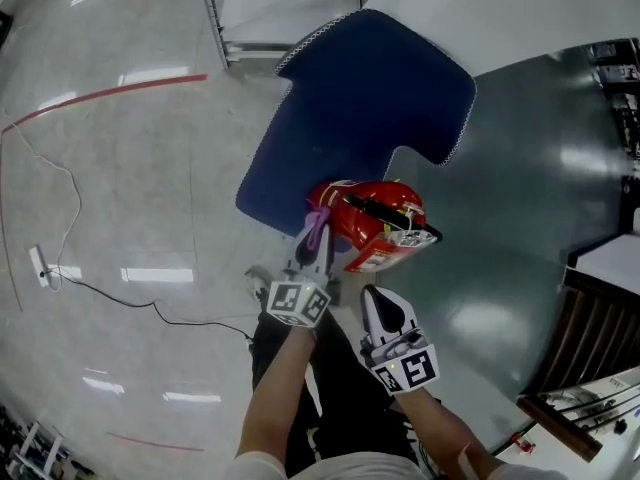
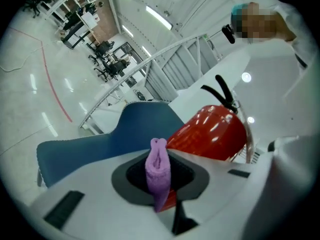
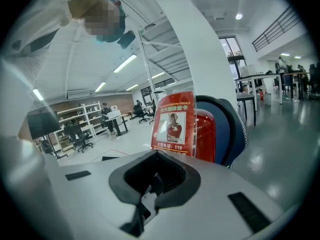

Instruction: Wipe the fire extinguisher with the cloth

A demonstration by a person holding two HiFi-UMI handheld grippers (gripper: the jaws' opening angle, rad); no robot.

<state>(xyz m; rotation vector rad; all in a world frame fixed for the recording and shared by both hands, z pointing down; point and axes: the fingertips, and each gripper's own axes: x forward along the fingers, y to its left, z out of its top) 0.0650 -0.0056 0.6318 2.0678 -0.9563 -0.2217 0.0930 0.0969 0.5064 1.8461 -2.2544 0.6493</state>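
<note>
A red fire extinguisher (image 1: 375, 220) with a black handle stands on the floor at the edge of a blue mat (image 1: 360, 118). My left gripper (image 1: 314, 236) is shut on a folded purple cloth (image 1: 317, 224), which is held against the extinguisher's left side. In the left gripper view the cloth (image 2: 158, 170) sticks up between the jaws, with the red body (image 2: 212, 131) just behind it. My right gripper (image 1: 374, 296) is shut and holds nothing, a little short of the extinguisher's near side. In the right gripper view its label card (image 3: 174, 121) stands close ahead.
A white power strip (image 1: 39, 265) with a black cable lies on the floor at left. A red line (image 1: 110, 91) crosses the pale floor. A metal rack (image 1: 225, 18) stands beyond the mat. A wooden rack (image 1: 600, 333) is at the right.
</note>
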